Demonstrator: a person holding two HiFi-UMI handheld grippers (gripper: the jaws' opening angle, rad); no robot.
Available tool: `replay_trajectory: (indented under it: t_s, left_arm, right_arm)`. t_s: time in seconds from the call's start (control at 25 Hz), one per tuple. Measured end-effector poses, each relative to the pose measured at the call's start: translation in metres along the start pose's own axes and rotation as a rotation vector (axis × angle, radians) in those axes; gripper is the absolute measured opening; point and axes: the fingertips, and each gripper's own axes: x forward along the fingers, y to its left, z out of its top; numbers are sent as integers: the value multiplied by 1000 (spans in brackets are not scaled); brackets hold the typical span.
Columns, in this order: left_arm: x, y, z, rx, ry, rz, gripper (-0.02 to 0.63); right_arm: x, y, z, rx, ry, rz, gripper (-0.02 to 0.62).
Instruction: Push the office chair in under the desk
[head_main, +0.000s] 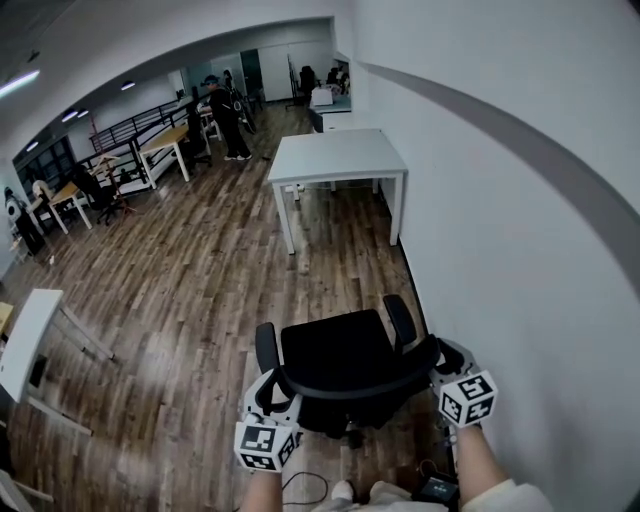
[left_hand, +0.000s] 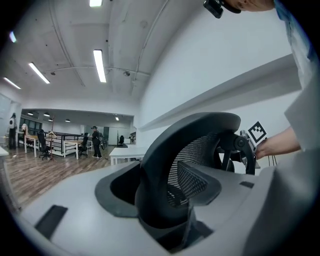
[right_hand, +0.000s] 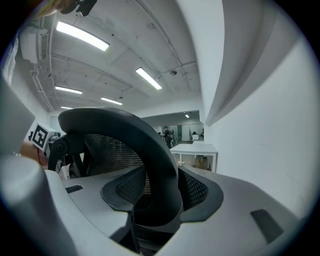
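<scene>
The office chair (head_main: 345, 365) stands right in front, at 6 o'clock in the head view, and blocks the way ahead. Past it the wood floor (head_main: 340, 270) is open up to the white desk (head_main: 335, 155) at 12 o'clock. The wall (head_main: 500, 200) shuts off the side from 1 to 5 o'clock, just beside the chair. A second table (head_main: 25, 335) stands at 9 o'clock, well apart.
</scene>
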Motion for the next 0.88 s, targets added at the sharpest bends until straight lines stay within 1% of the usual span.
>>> replay_trajectory:
  t_s: [0.2,0.4,0.56,0.8,0.88]
  left_arm:
    - [8,1,1,-20,2,50,221]
    - [12,5,0,9,14,87,221]
    - [19,7,2,21,17,85,218]
    - [27,13,1,26,26,77,218]
    - [31,17,2,25,32,70,216]
  right_arm:
    - [3,-5,0,-21,15,29,204]
    - [8,-1,2,-93,39,79,206]
    - [11,-3,4,-77,22,97,209]
    - [17,-6,5,-56,4,62,215]
    - [20,-5,5,-43,11,65,215]
